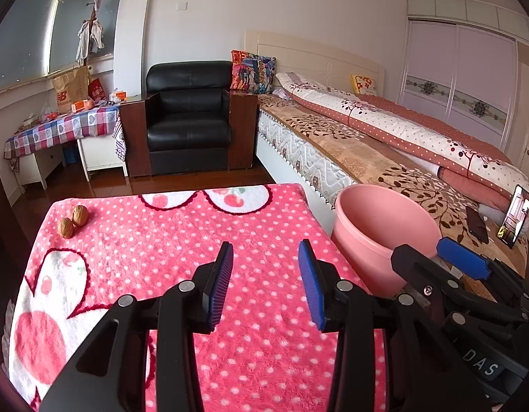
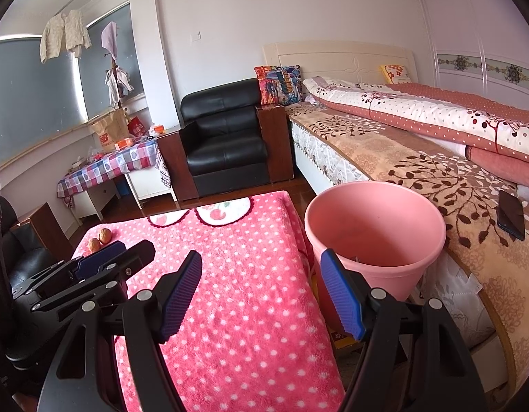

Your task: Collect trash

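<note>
Two walnuts (image 1: 73, 220) lie side by side at the far left corner of the table, which is covered by a pink polka-dot cloth (image 1: 182, 240); they also show in the right wrist view (image 2: 100, 238). A pink plastic bin (image 1: 381, 237) stands on the floor right of the table, between table and bed; it also shows in the right wrist view (image 2: 374, 237). My left gripper (image 1: 266, 257) is open and empty over the table's middle. My right gripper (image 2: 262, 267) is open and empty above the table's right edge, near the bin's rim.
A bed (image 2: 436, 158) with a floral quilt runs along the right, with a dark phone (image 2: 511, 214) on it and a second phone propped upright (image 1: 516, 216). A black armchair (image 1: 189, 123) and a checkered side table (image 1: 65, 127) stand beyond the table.
</note>
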